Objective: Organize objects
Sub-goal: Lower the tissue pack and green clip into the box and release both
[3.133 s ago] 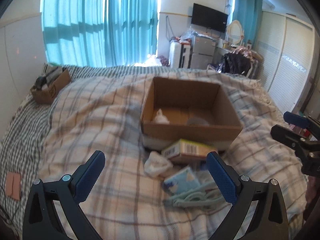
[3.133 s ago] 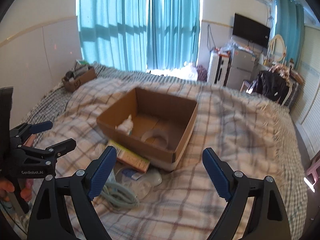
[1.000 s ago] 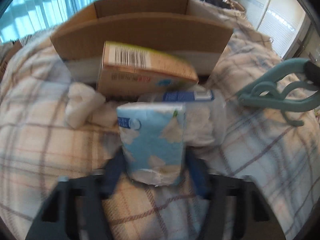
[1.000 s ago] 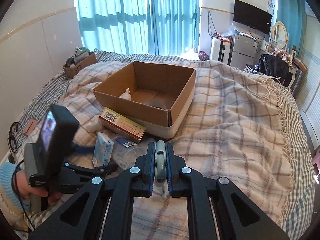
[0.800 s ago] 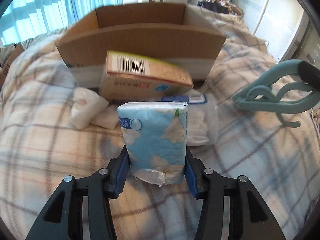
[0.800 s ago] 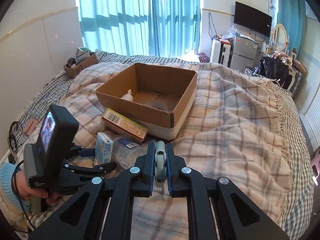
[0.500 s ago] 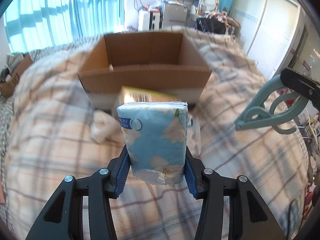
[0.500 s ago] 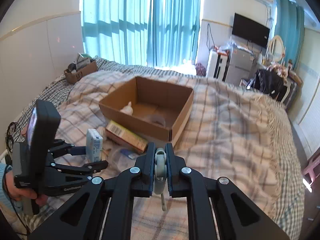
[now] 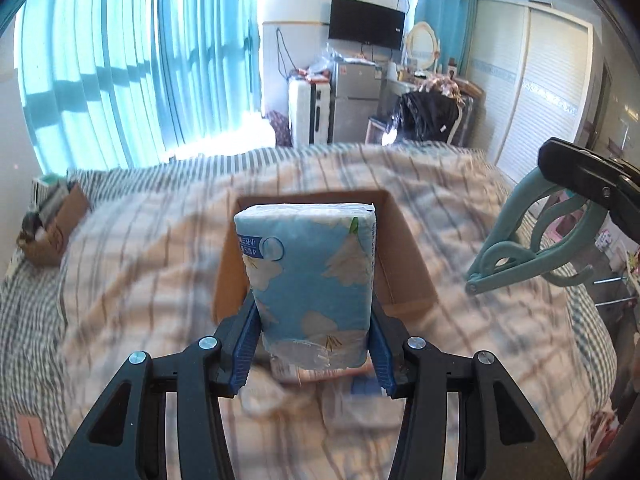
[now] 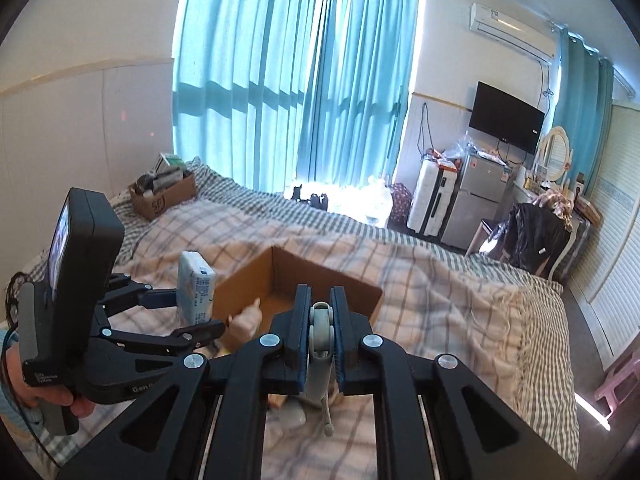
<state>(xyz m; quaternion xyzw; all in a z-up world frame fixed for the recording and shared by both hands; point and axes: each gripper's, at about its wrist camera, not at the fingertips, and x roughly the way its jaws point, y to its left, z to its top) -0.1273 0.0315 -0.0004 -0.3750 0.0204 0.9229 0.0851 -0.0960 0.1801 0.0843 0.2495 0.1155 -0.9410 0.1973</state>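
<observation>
A blue tissue pack with white clouds stands upright between the blue pads of my left gripper, which is shut on it above the plaid blanket. Behind it lies the open cardboard box, partly hidden by the pack. At the right edge a teal clothes hanger hangs from the right gripper's black fingers. In the right wrist view my right gripper is shut on the hanger, the box lies just ahead with a white item inside, and the left gripper holds the pack at the left.
Blurred loose items lie on the blanket under the left gripper. A small filled cardboard box sits at the bed's far left corner. A fridge, a suitcase and a wardrobe stand beyond the bed. A hand grips the left handle.
Both grippers have risen off the blanket, the left with the tissue pack, the right with the hanger. The box and the loose items now look smaller and lower in both views.
</observation>
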